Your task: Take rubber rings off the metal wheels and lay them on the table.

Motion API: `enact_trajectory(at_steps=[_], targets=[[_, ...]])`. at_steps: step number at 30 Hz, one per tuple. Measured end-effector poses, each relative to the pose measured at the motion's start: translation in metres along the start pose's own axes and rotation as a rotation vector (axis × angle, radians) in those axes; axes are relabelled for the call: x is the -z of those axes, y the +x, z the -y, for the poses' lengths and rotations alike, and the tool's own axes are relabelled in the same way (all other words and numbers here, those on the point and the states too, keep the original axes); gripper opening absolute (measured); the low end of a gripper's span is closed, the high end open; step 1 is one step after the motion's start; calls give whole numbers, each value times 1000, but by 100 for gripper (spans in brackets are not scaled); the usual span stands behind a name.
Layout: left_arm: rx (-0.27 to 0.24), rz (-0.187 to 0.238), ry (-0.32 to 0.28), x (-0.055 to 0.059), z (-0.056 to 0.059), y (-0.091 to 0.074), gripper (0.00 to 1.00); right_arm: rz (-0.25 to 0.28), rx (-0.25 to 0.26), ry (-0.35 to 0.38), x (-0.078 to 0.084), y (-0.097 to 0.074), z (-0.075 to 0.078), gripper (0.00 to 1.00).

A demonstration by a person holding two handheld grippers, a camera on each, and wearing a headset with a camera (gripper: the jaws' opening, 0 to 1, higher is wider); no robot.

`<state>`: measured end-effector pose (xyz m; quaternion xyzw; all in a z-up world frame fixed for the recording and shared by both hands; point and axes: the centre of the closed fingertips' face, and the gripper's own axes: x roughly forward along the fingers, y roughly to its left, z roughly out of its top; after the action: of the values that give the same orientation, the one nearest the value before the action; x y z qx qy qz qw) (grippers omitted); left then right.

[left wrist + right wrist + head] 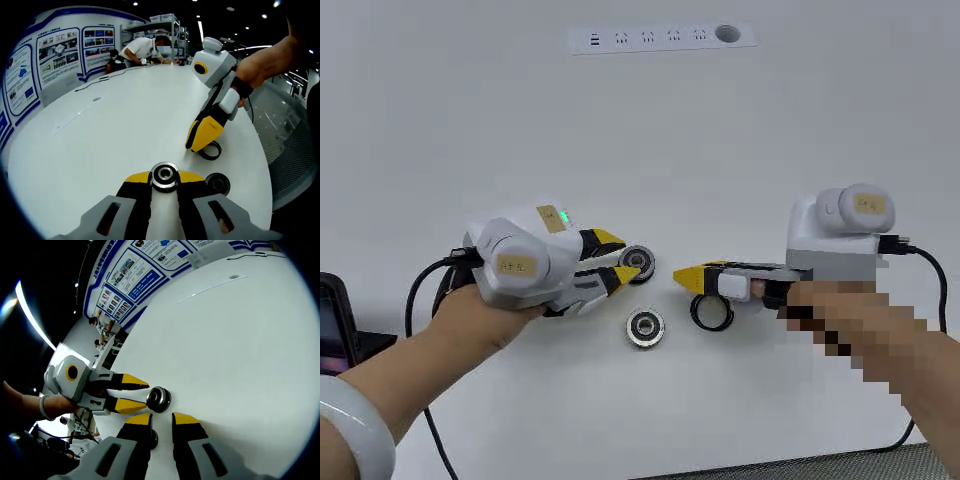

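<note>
Two metal wheels are at hand: the left gripper (626,257) pinches one wheel (165,176) beyond and left of the loose rubber ring (712,312) lying on the bare table (770,150), so the right gripper (692,278), jaws slightly spread and empty over that ring, should hook the held wheel's dark rim and peel steadily, while the other wheel (645,327) rests left of the ring.

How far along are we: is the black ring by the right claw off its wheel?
Off: the ring lies flat on the table, its centre empty.
</note>
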<state>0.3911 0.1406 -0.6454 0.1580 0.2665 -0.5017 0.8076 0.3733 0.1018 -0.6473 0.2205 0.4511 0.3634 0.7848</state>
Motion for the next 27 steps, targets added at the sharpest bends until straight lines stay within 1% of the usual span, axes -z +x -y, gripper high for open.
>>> enact_trajectory(at_steps=[2, 4, 9, 13, 18, 21, 27], targets=[[5, -3, 3, 0, 1, 1, 20, 2, -9, 3, -2, 3, -1, 17], [7, -16, 10, 2, 1, 3, 18, 4, -16, 11, -4, 7, -1, 17], [17, -33, 19, 6, 3, 5, 16, 4, -24, 21, -6, 13, -1, 17], [20, -33, 23, 5, 3, 6, 15, 10, -30, 34, -8, 16, -1, 17], [23, -35, 31, 5, 2, 7, 14, 5, -35, 43, -8, 22, -2, 19], [26, -33, 28, 6, 1, 7, 13, 15, -41, 49, -10, 25, -3, 20], [28, -33, 30, 6, 1, 7, 13, 10, -49, 60, -11, 33, -4, 22]])
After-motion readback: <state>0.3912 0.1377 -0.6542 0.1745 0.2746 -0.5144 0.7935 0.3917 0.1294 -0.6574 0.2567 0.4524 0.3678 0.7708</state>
